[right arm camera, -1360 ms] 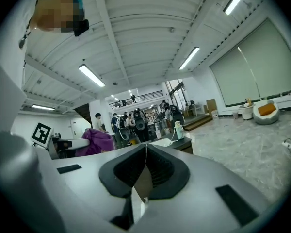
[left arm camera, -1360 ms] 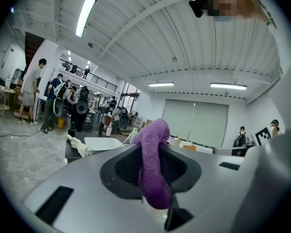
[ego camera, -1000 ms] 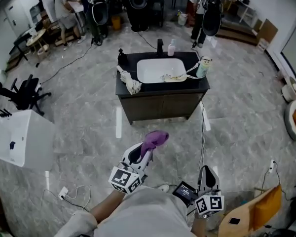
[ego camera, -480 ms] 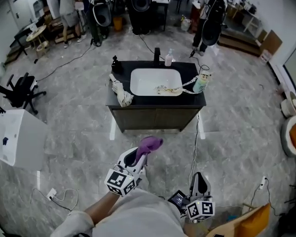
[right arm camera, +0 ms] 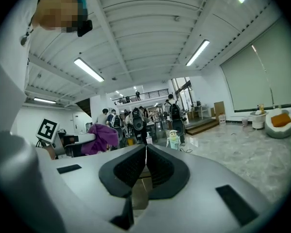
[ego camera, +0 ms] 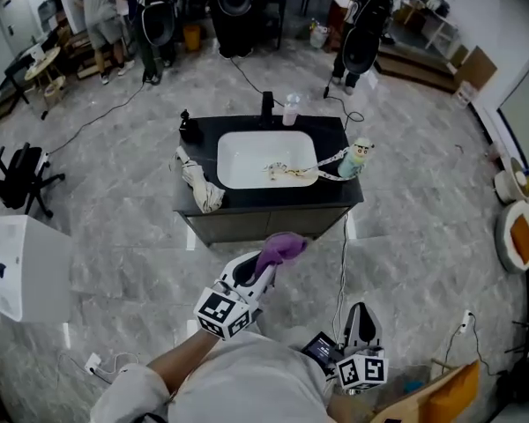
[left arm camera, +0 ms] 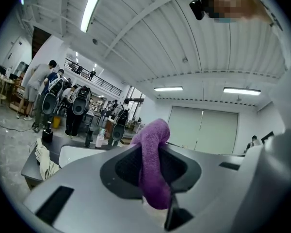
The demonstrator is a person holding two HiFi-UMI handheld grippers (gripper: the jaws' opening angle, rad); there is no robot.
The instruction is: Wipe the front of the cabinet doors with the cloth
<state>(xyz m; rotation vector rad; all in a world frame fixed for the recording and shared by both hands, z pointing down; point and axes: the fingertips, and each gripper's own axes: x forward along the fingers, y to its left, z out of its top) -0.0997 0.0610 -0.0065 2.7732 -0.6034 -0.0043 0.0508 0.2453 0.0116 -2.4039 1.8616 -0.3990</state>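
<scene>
Those cabinet doors (ego camera: 229, 226) barely show, purple cloth (ego camera: 280, 248) overlaps their lower edge; clutter (ego camera: 286, 171) in the sink (ego camera: 247, 155) too small to tell.

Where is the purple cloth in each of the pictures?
Head view: purple cloth in the middle, pinched in the left tongs, just before the cabinet.
Left gripper view: dead centre, squeezed between the tongs.
Right gripper view: small, left of middle.
Landmark: the green bottle, right of the cloth in the head and right gripper views.

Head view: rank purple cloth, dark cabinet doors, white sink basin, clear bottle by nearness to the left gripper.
1. Purple cloth, in left gripper.
2. Dark cabinet doors, ahead.
3. White sink basin, beyond them.
4. Clear bottle, behind basin.
</scene>
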